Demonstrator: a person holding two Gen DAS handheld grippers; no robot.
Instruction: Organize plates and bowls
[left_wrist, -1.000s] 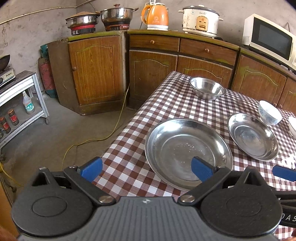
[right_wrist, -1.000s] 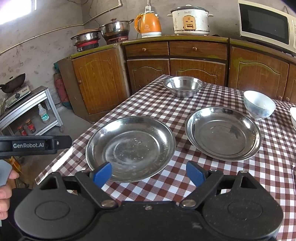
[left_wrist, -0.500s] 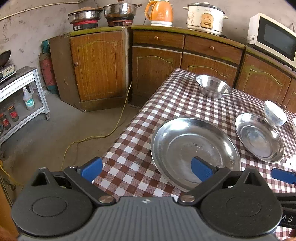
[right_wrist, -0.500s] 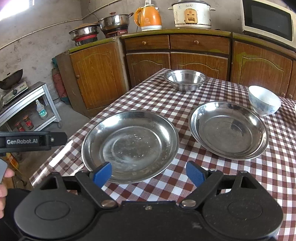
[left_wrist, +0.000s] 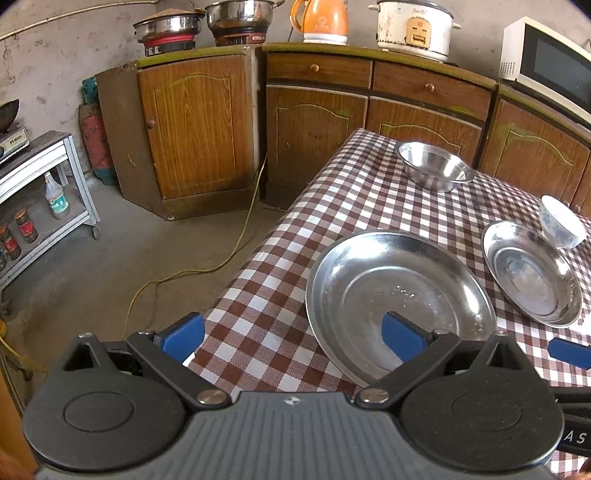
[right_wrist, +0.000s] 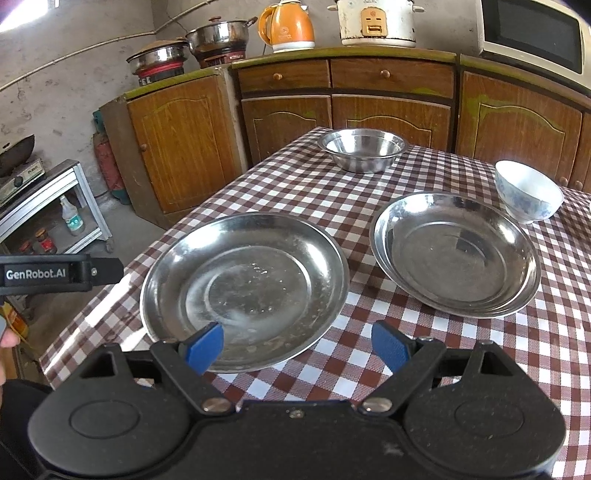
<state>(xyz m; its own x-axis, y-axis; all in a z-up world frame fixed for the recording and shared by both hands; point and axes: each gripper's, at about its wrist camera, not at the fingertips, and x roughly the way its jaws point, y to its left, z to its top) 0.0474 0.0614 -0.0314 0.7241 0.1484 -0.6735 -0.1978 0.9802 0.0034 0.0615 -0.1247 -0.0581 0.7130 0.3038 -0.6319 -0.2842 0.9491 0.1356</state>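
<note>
Steel makes up most of what needs sorting on the checked counter. Left tongs hang released at the counter's near left corner, left pad out over the edge, right pad over the near rim of the large steel plate, with nothing between them. That plate lies flat just ahead of both tools. It looks thin, stiff and light, with a slick polished face and some dried residue in the well. My guess is that pads would skate on the flat. The sloped rim is the place to pinch, one pad over and one under, and since it sits flush on the cloth, the near edge would need tipping or sliding to the counter's edge first.

Right tongs are released too, spread wide, left pad over the plate's near rim, right pad above bare cloth. Ahead and to their right is the smaller steel plate, apart from the large one; it may be two nested, judging by a doubled rim. Far ahead sits the steel bowl, upright, whose rolled lip should take a wall pinch well. Farthest right, just behind the smaller plate, is the white china bowl: heavier, glazed, breakable, best gripped across its wall and set down softly.
</note>
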